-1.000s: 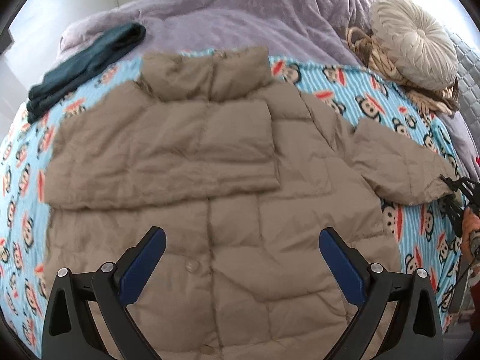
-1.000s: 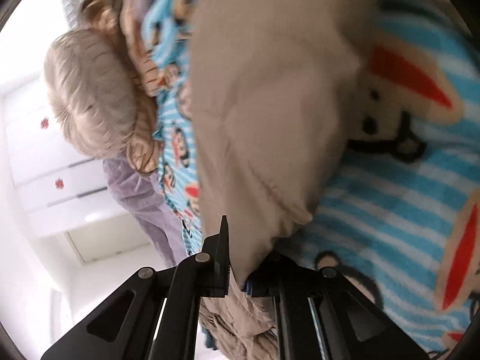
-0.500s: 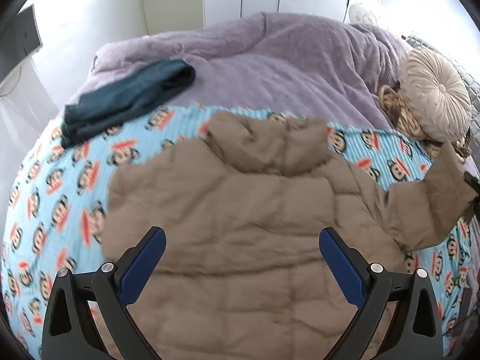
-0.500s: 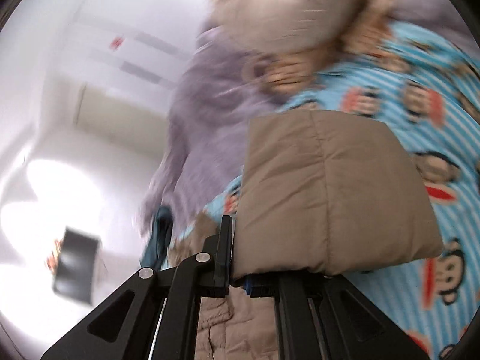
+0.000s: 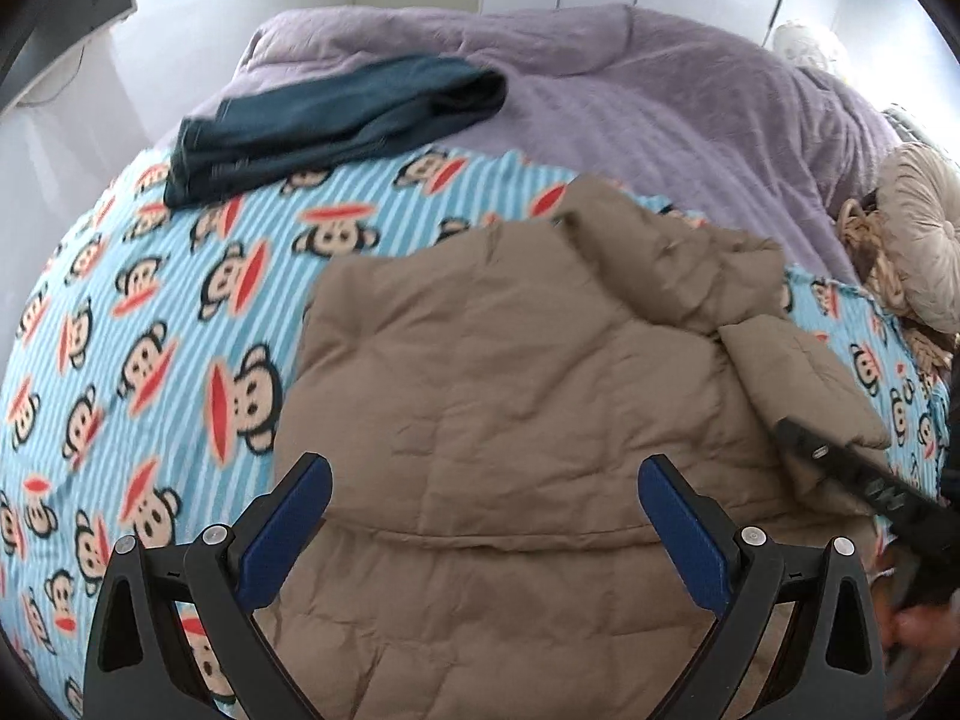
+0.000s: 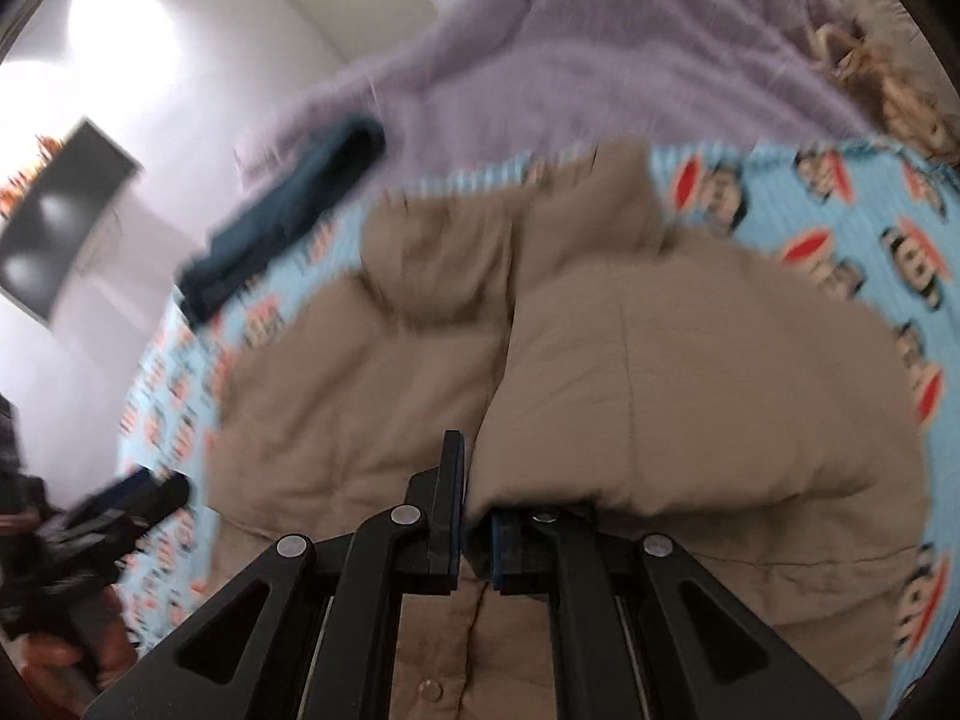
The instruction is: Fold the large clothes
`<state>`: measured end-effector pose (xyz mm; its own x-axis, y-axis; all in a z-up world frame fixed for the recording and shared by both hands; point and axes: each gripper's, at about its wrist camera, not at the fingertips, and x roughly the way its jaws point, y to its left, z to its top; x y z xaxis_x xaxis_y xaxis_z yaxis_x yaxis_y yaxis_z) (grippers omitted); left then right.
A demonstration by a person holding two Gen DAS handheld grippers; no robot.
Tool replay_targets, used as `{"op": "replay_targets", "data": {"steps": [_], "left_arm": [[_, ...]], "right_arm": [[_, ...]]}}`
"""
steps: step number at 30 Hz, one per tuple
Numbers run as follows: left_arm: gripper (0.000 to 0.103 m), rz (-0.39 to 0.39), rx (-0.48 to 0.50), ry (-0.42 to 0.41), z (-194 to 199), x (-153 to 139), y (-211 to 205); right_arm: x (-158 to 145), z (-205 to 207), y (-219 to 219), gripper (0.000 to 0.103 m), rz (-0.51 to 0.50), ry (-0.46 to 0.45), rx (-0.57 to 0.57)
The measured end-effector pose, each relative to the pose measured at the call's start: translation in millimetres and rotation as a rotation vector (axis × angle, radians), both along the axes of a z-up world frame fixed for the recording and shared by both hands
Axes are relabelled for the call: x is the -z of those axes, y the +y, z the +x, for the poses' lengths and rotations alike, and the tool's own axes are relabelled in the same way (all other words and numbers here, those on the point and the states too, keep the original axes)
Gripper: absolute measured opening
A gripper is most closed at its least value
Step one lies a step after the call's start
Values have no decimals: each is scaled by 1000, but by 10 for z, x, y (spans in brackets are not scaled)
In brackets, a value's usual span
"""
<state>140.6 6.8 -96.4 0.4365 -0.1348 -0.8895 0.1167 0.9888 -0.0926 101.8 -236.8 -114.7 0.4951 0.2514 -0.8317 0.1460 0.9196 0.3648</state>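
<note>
Item: tan puffer jacket (image 5: 510, 420), lying spread on the blue striped monkey-print sheet (image 5: 150, 312) of a bed, collar end pointing toward the lilac blanket (image 5: 660, 96); one sleeve (image 6: 690, 396) is being carried over the jacket body

Right gripper (image 6: 477, 531): jaws sitting pressed together, pinching the cuff edge of that sleeve; the padded sleeve is bulging up and to the right of the fingers. In the left wrist view it is showing as a dark bar at the right edge, lying against the sleeve

Left gripper (image 5: 483, 525): jaws standing wide apart, blue pads (image 5: 285, 531) facing inward, hovering above the lower jacket body with nothing between them

Other contents: dark teal folded garment (image 5: 336, 120), resting where sheet and blanket meet, well apart from the jacket; round cream cushion (image 5: 924, 228) beside a woven rope-like piece (image 5: 870, 240) at the right edge; dark screen (image 6: 60, 222) hanging on the white wall

Right wrist view is blurring with motion
</note>
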Motion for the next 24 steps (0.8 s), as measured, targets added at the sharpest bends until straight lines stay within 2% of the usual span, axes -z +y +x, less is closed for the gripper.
{"op": "replay_targets", "data": {"steps": [5,7,9,10,13,16,18,19,20,21,24], "left_arm": [[102,-15,-17,28,40,218,90],[102,-23,-21,37,40,268,75],[102,-38,-22,45,49,306,62],[102,-44,-21,45,54,313,60],[102,-68,-13,30,76,312,39],[102,-98,-14,14,107,294,42],[93,-119,-12,8,127,280,52],[93,-120,-12,10,138,275,58],[93,-124,-12,11,143,269,69],[93,-132,-14,11,147,263,81],[93,-183,-20,11,152,229,161]], "right_arm": [[492,91,91,13,-32,117,22],[504,45,71,29,-14,123,16],[436,-8,27,69,24,120,1],[389,-44,6,72,34,114,2],[166,-289,-175,72,60,69,41],[108,-435,-472,72,117,59,161],[121,-494,-706,71,160,56,268],[133,-498,-818,65,178,55,316],[143,-466,-851,40,188,49,339],[122,-427,-908,20,201,37,361],[-42,-218,-798,18,166,-19,297]]}}
